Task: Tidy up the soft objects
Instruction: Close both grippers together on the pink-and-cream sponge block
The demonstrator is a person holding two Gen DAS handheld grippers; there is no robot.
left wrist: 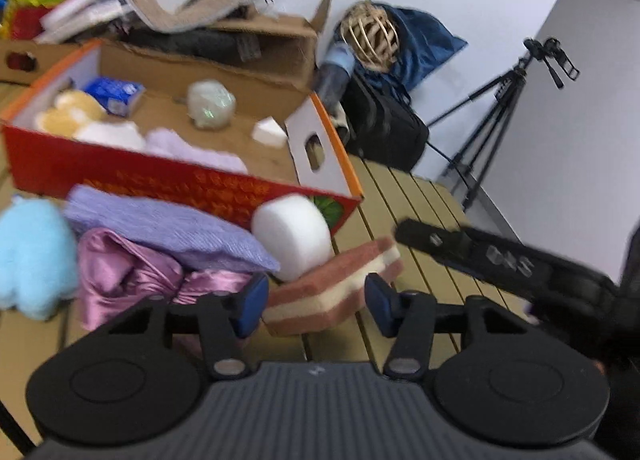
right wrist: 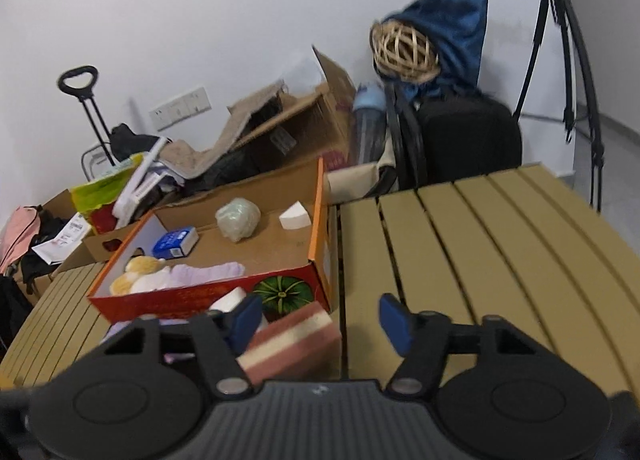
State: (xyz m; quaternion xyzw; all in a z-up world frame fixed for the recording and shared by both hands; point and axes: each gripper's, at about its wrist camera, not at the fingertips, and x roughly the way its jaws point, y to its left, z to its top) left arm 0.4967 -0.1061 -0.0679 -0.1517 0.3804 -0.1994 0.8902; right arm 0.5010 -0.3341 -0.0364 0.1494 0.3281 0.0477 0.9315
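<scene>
pink-and-cream sponge [left wrist: 332,288] between left gripper's [left wrist: 316,306] parted jaws

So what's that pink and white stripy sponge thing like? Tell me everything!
The striped sponge is a thick block in layers: pink, cream, pink. It looks soft and foamy. It lies flat on the slatted tan table, just in front of the red box, with a white foam roll against its back edge. The left gripper has open jaws on either side of it, not squeezing.

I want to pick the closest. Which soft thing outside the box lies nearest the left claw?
The pink-and-cream sponge, right between the left claw's fingertips.
</scene>
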